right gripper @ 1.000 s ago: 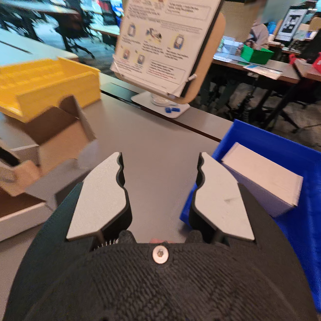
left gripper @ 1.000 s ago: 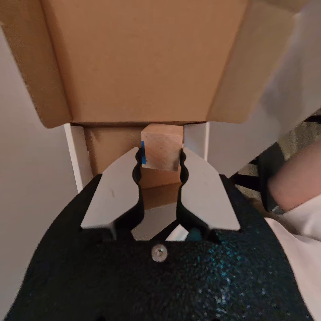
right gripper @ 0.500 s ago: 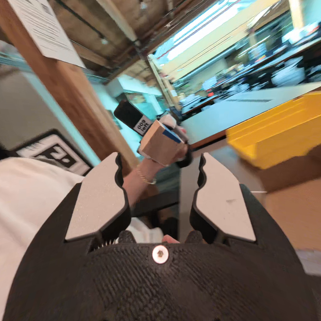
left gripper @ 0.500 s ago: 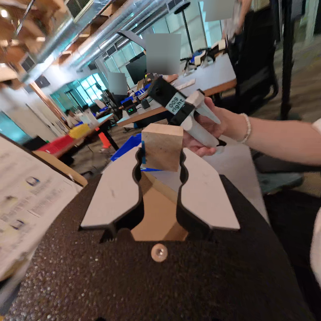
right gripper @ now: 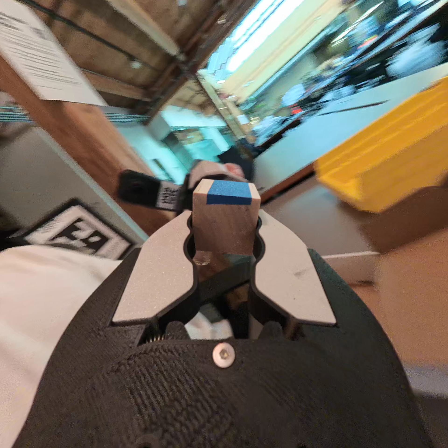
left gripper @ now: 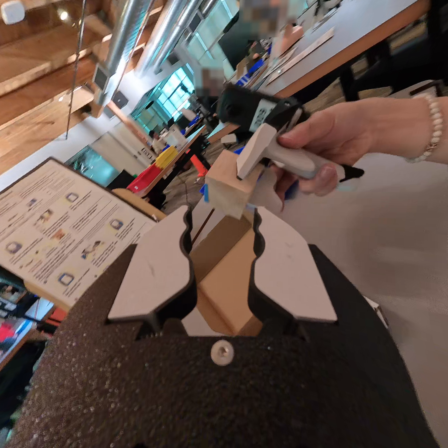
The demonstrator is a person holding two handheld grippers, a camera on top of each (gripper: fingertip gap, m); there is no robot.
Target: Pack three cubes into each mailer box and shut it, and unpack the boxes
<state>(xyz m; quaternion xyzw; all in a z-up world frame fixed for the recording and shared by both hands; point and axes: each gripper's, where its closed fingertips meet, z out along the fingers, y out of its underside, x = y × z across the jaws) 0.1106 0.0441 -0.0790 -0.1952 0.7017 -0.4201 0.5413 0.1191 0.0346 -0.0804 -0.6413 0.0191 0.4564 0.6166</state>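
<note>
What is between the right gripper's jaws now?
The wooden cube, clamped in the right gripper; the right wrist view shows it.

Black textured gripper (right gripper: 224,230) body, grey scalloped jaws, silver screw (right gripper: 223,358), white sleeve (right gripper: 36,291)

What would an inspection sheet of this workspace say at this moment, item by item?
Surface: grey table, bare where it shows.
Job's things: one wooden cube with blue tape, held in the air; open brown mailer box below it.
Clutter: yellow bin; instruction sheet on a stand.
Grippers: right tool shut on the cube, gripped by a hand; left tool open, the cube just past its tips.
Cables: nothing seen.
Surroundings: ceiling ducts, other tables far off, blurred.
</note>
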